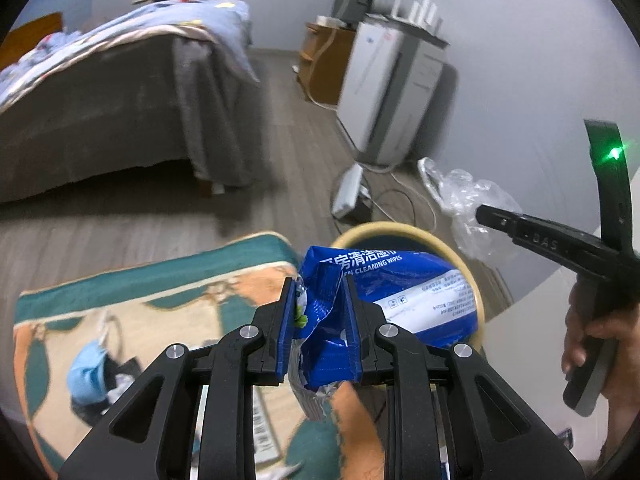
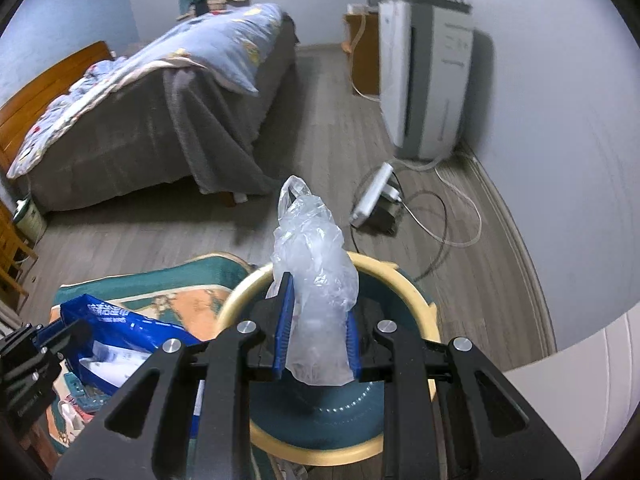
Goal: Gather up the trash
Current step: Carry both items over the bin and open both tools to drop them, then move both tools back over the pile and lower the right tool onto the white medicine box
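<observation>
My left gripper is shut on a blue wet-wipes packet and holds it over the near edge of a round bin with a cream rim. My right gripper is shut on a crumpled clear plastic bag and holds it above the bin, whose dark teal inside shows below. The wipes packet also shows at the lower left of the right wrist view. The right gripper and its bag show at the right of the left wrist view.
A teal and orange rug lies under the bin, with a blue face mask and other small litter on it. A bed stands at the left. A white appliance, a power strip and cables lie along the right wall.
</observation>
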Available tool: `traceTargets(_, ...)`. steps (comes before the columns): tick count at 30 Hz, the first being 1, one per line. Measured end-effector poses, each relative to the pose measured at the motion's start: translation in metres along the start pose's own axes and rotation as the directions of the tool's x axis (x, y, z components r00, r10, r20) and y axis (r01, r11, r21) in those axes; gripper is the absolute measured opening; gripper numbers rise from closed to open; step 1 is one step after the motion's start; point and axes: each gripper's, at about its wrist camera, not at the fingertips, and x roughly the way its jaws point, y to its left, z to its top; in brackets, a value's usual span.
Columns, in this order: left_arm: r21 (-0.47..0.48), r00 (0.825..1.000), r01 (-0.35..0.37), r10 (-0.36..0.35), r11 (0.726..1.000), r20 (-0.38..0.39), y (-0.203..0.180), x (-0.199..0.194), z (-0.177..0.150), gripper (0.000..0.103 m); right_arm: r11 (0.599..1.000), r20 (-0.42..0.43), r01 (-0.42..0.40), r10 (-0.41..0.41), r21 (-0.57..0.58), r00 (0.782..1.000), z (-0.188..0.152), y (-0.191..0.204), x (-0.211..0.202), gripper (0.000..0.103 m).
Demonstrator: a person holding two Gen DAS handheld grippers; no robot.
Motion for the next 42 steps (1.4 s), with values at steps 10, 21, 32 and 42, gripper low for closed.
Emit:
traceTargets(10, 0.097, 0.998, 0.037, -0.032, 0.995, -0.049, -0.046, 0.046, 0.000, 0.024, 0.993, -0.110, 0.052, -0.040, 0.108, 0.993, -0.020, -0.039, 0.034, 0.022)
traceTargets(21, 0.083, 0.993, 0.040, -0.031, 0.996, -0.112, -0.060, 0.089, -0.017, 0.040, 0.991, -0.178, 0.045, -0.022, 0.127, 0.984, -0.032, -0.050, 0.053, 0.028)
traceTargets(32, 0.078, 0.998, -0.066, 0.067, 0.995, -0.018, -0.027, 0.041, -0.017, 0.095, 0.993, -0.110, 0.009, 0.004, 0.120, 0.994, -0.020, -0.033, 0.037, 0.091)
traceTargets(42, 0.028, 0.976, -0.218, 0.218, 0.976, 0.001, 0.053, -0.045, -0.043, 0.097, 0.991, -0.099, -0.092, 0.083, -0.096, 0.992, -0.021, 0.069, 0.019, 0.097)
